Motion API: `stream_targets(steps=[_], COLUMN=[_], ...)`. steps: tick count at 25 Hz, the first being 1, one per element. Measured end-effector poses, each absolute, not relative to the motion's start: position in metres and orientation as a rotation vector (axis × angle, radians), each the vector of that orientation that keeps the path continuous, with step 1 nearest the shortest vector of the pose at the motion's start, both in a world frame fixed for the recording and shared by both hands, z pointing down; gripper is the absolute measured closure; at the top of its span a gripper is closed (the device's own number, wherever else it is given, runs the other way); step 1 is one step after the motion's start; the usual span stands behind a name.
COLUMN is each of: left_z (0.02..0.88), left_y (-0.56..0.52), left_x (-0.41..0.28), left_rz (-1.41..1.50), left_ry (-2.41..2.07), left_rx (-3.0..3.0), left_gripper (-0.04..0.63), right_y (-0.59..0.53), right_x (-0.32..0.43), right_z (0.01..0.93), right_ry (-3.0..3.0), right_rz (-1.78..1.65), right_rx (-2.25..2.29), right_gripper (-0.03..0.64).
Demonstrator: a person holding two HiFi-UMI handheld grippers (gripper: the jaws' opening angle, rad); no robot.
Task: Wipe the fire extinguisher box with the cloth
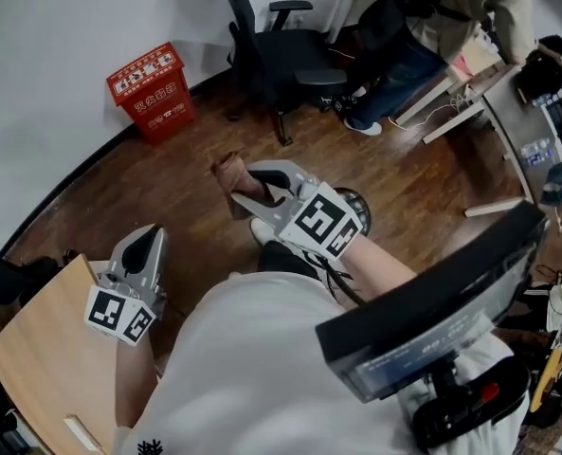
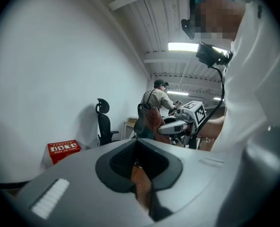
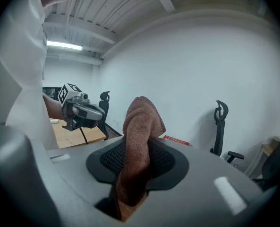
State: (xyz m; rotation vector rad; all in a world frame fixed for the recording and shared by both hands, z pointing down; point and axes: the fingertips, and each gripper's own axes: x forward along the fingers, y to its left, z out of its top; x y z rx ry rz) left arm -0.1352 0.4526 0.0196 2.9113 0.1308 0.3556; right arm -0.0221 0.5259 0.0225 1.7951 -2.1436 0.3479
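The red fire extinguisher box (image 1: 151, 90) stands on the wood floor against the white wall, far upper left in the head view; it shows too in the left gripper view (image 2: 63, 148) and just past the cloth in the right gripper view (image 3: 176, 140). My right gripper (image 1: 247, 188) is shut on a brown cloth (image 1: 233, 177), which sticks up between the jaws (image 3: 139, 145). My left gripper (image 1: 148, 245) hangs low over a wooden desk corner, jaws together with nothing between them. Both grippers are well short of the box.
A black office chair (image 1: 279, 60) stands right of the box. Another person (image 1: 432, 17) works at a desk at the upper right. A wooden desk (image 1: 44, 349) lies at lower left, a monitor (image 1: 432, 311) at lower right.
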Motion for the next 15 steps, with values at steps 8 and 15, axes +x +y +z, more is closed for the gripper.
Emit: stream_targets(steps=[8,15], left_z=[0.031,-0.024], left_y=[0.482,0.465], left_x=[-0.156,-0.09], left_rz=[0.326,0.399], left_ry=[0.167,0.168], left_rx=[2.934,2.883], left_gripper=[0.594,0.595], right_y=[0.559,0.543], right_x=[-0.043,0.024], right_z=[0.03,-0.017], right_ry=[-2.117,-2.128], right_rz=[0.311,0.421], right_rx=[1.827,1.825], right_gripper=[0.499,0.499])
